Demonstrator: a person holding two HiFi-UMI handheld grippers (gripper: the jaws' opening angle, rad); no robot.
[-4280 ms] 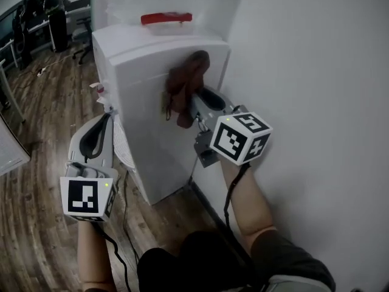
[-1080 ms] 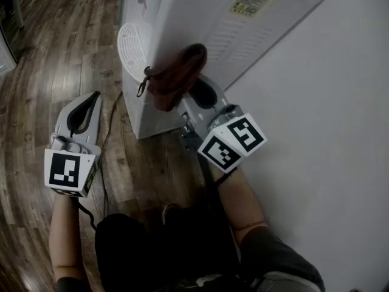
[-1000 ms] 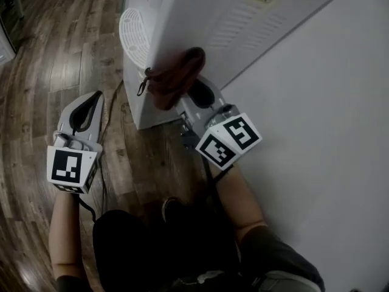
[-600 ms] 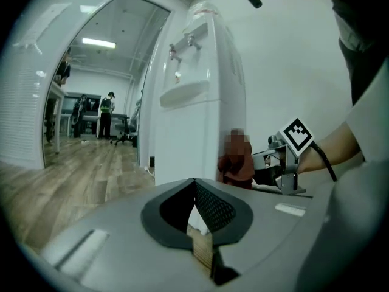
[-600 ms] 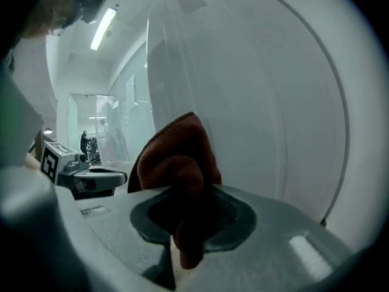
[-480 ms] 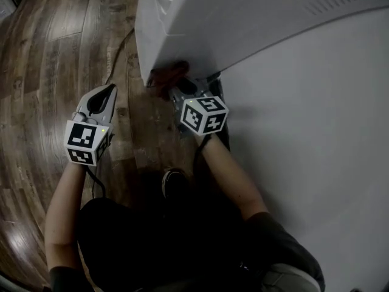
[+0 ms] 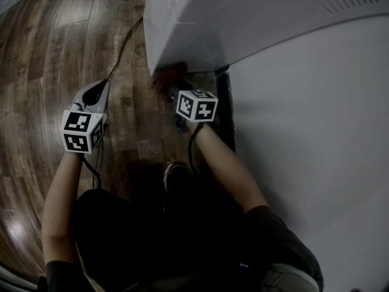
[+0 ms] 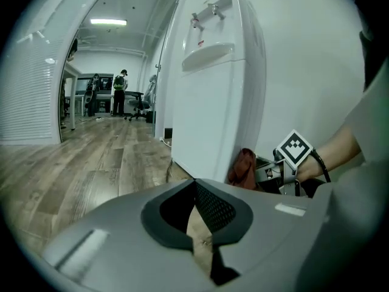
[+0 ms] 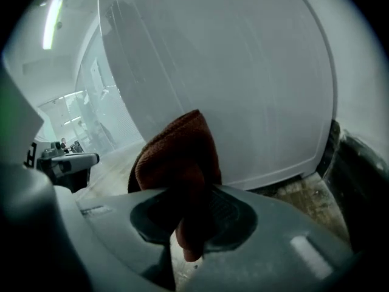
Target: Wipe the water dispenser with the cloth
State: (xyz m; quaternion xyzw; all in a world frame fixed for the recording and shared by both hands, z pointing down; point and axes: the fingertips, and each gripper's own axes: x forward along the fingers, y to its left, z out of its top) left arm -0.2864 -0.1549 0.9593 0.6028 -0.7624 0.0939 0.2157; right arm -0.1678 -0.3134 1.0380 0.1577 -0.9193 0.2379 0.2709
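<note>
Low beside white water dispenser (image 7: 243,17) | right gripper (image 9: 193,190) jaws pinch bunched rust-brown cloth (image 9: 176,157) | left gripper (image 8: 194,184) jaws pressed together

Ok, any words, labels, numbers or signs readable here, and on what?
No readable text in any view.
White marker cube on the left gripper: black square patterns only, no letters.
White marker cube on the right gripper: the same.
Tall white water dispenser: no legible print.
Dark red cloth in the right gripper's jaws: no label showing.
</note>
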